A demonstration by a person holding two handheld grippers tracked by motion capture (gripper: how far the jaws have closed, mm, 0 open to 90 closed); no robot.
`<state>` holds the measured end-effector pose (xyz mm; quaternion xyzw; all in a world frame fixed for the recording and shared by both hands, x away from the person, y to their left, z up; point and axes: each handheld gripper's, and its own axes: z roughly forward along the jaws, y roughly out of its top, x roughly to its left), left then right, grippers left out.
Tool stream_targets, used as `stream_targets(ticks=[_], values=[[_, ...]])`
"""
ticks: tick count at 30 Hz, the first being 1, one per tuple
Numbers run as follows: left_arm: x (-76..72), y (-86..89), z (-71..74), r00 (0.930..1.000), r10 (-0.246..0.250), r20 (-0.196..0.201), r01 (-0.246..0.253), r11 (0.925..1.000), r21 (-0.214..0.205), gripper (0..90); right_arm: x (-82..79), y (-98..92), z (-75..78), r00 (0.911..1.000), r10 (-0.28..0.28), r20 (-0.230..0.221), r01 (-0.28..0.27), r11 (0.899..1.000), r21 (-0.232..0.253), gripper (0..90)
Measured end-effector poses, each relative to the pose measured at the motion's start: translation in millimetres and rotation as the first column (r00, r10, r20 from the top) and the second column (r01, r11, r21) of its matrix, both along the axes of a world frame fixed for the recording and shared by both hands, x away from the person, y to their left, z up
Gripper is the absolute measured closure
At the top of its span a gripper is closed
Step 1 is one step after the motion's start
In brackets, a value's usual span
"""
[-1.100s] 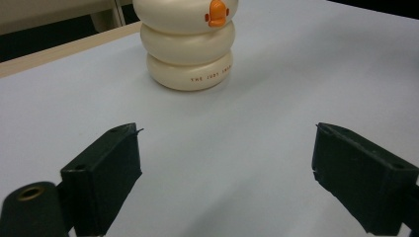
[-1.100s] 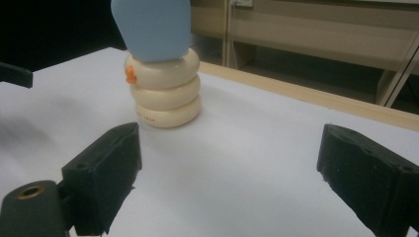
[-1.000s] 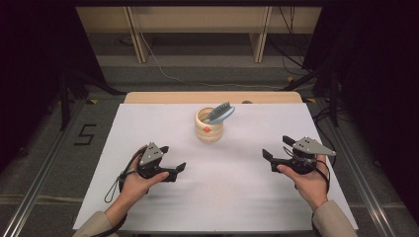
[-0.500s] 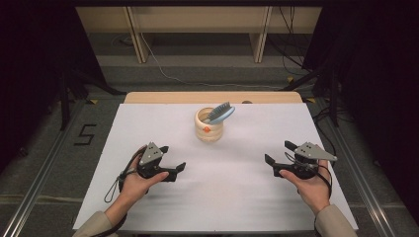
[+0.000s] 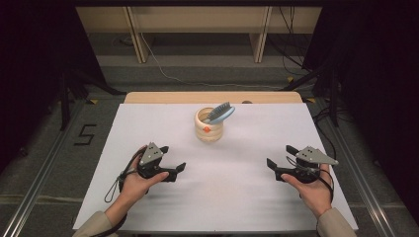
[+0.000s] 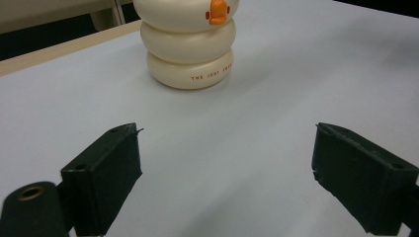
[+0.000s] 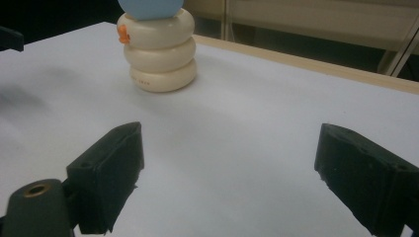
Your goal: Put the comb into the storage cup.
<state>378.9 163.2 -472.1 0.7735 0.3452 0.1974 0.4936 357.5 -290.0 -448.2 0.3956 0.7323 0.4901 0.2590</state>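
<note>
I am looking down on a white table (image 5: pixel 148 123) with one object on it: a cream, ringed cup (image 5: pixel 209 129) with an orange duck-bill mark, standing upright near the far edge, at the middle of the table's width. A blue hairbrush (image 5: pixel 221 112) leans out of the cup's mouth, its head tipped toward the right and past the rim. My left gripper (image 5: pixel 174 170) rests low on the near left of the table, its jaws spread wide with nothing between them; my right gripper (image 5: pixel 277 165) sits on the near right, likewise spread and empty. Both point toward the cup, and both are well apart from it. The main risk I judge is tipping: the cup looks light and the brush makes it top-heavy, so a sideways nudge from one jaw could knock it over or slide it toward the wooden strip (image 5: pixel 168 97) at the far edge, just behind it. Pulling the brush at a slant could also drag the cup along. Open room is generous: bare table lies between the grippers and on both sides of the cup.
</note>
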Motion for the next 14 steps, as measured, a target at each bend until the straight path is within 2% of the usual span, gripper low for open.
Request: stream_targets(ticks=[14], values=[[0.2, -0.5, -0.3, 1.0000, -0.002, 0.000, 0.002, 1.0000, 0.000, 11.1, -0.2, -0.6, -0.6, 0.9999, 0.013, 0.002, -0.013, 1.000, 0.022, 14.8]])
